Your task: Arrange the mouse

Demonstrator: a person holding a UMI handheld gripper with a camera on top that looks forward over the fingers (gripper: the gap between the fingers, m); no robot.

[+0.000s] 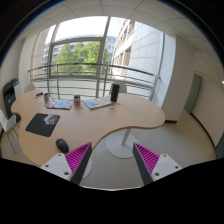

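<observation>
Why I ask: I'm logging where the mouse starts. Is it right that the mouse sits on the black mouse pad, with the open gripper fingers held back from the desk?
Not quite. The gripper view shows the mouse on the bare wooden desk, nearer the gripper than the black mouse pad, apart from it. The rest holds: the fingers are open and hold nothing.

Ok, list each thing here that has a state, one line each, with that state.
gripper: jaws open, empty, held above the floor short of the desk
mouse: lying on the desk near its front edge, beyond the left finger, untouched
mouse pad: flat on the desk, bare, behind the mouse
desk: standing by the windows
books: lying flat at the back of the desk
</observation>
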